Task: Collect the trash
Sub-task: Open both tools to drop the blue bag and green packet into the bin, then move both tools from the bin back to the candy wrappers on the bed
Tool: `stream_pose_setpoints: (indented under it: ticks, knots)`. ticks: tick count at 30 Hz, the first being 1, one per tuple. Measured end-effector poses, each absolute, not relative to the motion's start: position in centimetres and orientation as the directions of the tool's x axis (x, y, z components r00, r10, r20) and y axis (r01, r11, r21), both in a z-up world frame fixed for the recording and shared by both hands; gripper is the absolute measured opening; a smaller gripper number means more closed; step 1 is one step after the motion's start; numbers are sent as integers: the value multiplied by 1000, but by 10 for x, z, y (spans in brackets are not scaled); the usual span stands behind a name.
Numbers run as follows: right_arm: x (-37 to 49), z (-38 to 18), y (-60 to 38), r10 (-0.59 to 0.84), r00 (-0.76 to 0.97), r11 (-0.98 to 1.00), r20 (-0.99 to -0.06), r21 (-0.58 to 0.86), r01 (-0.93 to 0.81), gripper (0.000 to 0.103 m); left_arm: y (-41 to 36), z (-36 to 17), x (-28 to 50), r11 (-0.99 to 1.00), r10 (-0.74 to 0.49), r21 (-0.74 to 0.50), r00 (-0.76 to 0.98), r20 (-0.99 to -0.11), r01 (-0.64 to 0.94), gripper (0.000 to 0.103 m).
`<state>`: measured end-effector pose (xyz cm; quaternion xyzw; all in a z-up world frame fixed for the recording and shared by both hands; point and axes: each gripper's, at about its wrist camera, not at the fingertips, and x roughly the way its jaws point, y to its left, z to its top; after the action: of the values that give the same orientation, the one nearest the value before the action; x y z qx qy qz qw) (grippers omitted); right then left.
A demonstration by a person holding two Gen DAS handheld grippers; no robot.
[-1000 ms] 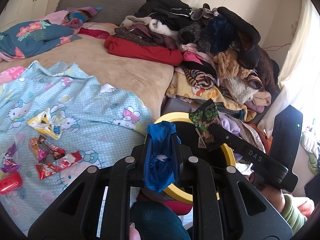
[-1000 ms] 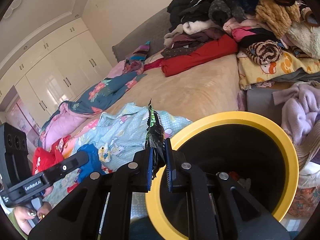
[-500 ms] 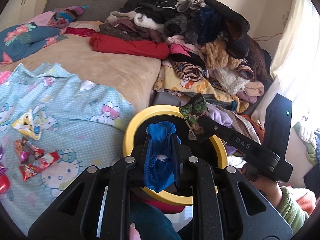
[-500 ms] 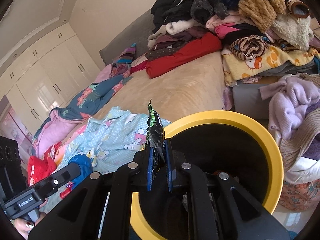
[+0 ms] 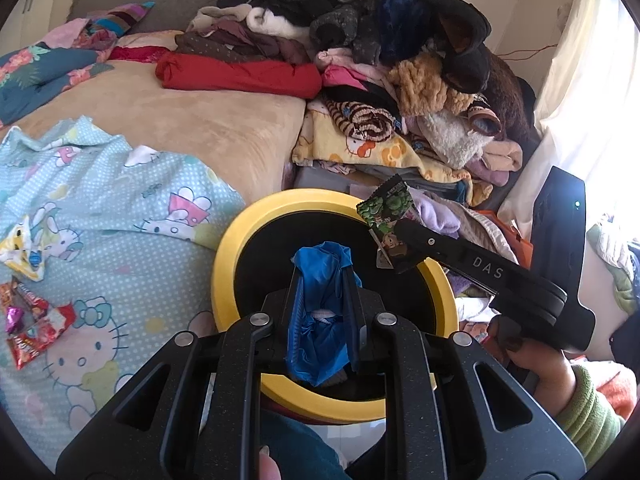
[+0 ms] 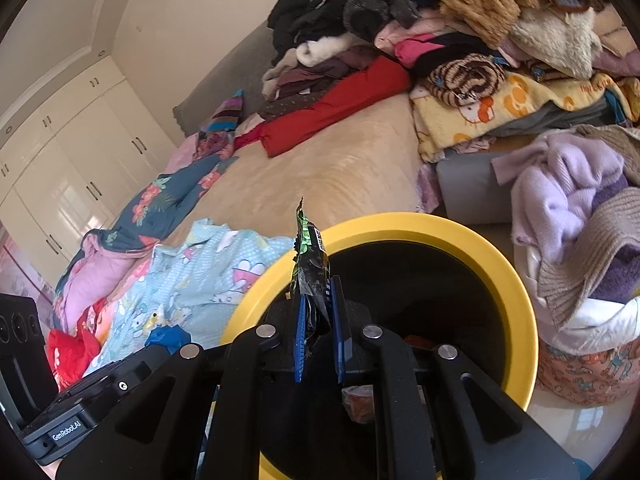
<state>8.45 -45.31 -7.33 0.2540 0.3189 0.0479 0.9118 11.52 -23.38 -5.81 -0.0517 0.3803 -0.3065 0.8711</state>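
My left gripper (image 5: pixel 322 312) is clamped on a crumpled blue plastic wrapper (image 5: pixel 320 320), which bulges out above and below the jaws and hangs over the open mouth of the yellow-rimmed bin (image 5: pixel 228 276). My right gripper (image 6: pixel 318 332) is closed on a green-and-black snack wrapper (image 6: pixel 310 264), pinched by its lower edge so that it stands upright above the blue finger pads (image 6: pixel 299 340); in the left view that same wrapper (image 5: pixel 386 216) sits over the far right part of the bin rim. In the right view the bin (image 6: pixel 516 284) shows a black interior with some small items at the bottom, too dim to identify. The bin stands just beside the edge of the bed, touching or nearly touching the Hello Kitty sheet (image 5: pixel 120 216). Trash remaining on that sheet: a yellow wrapper (image 5: pixel 22 248), red candy wrappers (image 5: pixel 38 328) and a small purple foil piece (image 5: pixel 14 316), all well apart from the bin at the left edge of the left view. Other items: tan blanket (image 5: pixel 208 128); folded red cloth (image 5: pixel 240 76); tall pile of clothes (image 5: pixel 400 60) on and past the far corner of the bed; lilac sweater (image 6: pixel 560 184) on a heap right of the bin; white wardrobe (image 6: pixel 60 160) at the far left in the right view.
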Motion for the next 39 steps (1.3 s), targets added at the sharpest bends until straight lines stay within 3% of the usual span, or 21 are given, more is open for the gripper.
stream_pose_setpoints:
  ticks: [8, 13, 15, 17, 18, 20, 22, 29, 39]
  knots:
    - [88, -85, -462, 244, 774, 861, -585, 497, 104, 11, -246, -73, 128, 809, -566, -328, 491, -662, 488, 12]
    - [90, -94, -468, 245, 762, 846, -600, 516, 134, 19, -250, -80, 133, 805, -569, -326, 487, -663, 496, 14]
    - [91, -96, -470, 240, 761, 840, -602, 522, 147, 28, -249, -79, 131, 809, -563, -313, 502, -656, 498, 27]
    - [91, -96, -472, 235, 764, 838, -600, 523, 154, 35, -245, -77, 129, 820, -547, -291, 524, -653, 493, 50]
    - [91, -96, -472, 232, 766, 838, -600, 522, 156, 38, -243, -75, 128, 825, -541, -282, 535, -649, 490, 54]
    - [91, -95, -471, 224, 768, 841, -600, 517, 160, 41, -238, -72, 126, 835, -527, -267, 559, -640, 481, 71]
    - [91, -95, -470, 219, 768, 842, -602, 514, 163, 47, -233, -68, 125, 834, -532, -273, 567, -629, 479, 79]
    - [88, -82, -456, 191, 784, 867, -590, 476, 147, 54, -213, -52, 115, 867, -483, -221, 646, -591, 447, 92]
    - [83, -55, -417, 175, 813, 916, -556, 394, 72, 65, -175, -28, 108, 915, -397, -166, 756, -520, 366, 92]
